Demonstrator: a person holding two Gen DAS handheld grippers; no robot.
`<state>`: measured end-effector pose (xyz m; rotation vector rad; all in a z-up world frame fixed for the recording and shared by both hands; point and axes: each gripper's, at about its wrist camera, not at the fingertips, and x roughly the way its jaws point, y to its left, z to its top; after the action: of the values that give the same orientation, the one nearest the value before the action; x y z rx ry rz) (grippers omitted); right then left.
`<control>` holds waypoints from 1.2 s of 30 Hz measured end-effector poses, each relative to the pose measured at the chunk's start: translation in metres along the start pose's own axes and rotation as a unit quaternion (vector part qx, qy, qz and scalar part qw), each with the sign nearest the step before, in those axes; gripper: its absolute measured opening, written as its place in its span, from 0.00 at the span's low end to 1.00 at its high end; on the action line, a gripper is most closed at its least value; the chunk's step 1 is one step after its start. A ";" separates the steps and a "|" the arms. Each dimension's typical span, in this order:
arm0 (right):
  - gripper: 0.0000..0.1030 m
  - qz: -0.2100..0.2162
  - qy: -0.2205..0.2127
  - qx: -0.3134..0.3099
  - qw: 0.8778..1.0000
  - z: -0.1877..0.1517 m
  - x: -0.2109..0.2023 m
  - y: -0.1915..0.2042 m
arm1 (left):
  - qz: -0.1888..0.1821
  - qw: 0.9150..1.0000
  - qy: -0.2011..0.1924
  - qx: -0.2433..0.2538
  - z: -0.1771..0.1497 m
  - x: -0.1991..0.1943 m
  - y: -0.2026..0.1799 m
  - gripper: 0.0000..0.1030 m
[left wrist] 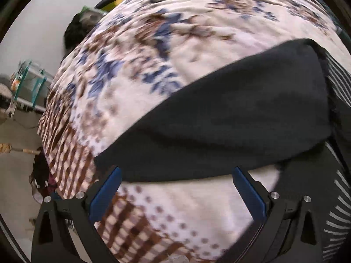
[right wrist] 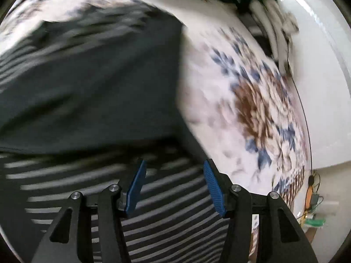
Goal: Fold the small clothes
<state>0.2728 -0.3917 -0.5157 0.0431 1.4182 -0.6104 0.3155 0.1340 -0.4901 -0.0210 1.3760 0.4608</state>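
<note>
1. Work surface: a bedspread (left wrist: 186,43) with a blue and brown flower print fills most of both views. It gives a broad, flat base, which is why the garments lie spread on it rather than bunched.

2. Task item: a dark plain garment (left wrist: 230,118) lies flat across the centre and right of the left wrist view, its near edge running from lower left to right. In the right wrist view the same dark cloth takes up the left half of the frame. It appears to be folded once already, since its edges look straight; this is a judgement.

3. Second item: a dark cloth with pale stripes (right wrist: 109,179) lies at the bottom of the right wrist view, partly under the plain garment. In the left wrist view it shows along the right edge. Whether the two are one garment cannot be told.

4. Left gripper (left wrist: 177,173): released, jaws spread wide, nothing between the blue pads (left wrist: 105,195). The tips sit at the near edge of the dark plain garment, placed to take that edge.

5. Right gripper (right wrist: 173,166): released, jaws partly apart, empty. It hangs over the striped cloth, near the bottom centre of the frame. Strong blur suggests fast travel.

6. Background: stacked pale items (right wrist: 278,28) sit at the upper right of the right wrist view, well apart from the work.
</note>
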 end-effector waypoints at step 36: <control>0.58 0.094 -0.001 0.181 0.979 0.025 0.039 -0.069 | -0.116 0.975 -0.098 0.164 0.131 -0.028 -0.199 0.05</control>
<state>0.2679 -0.4744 -0.5251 0.4598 1.2680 -0.7020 0.5001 -0.0196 -0.4863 0.1306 1.2221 0.0355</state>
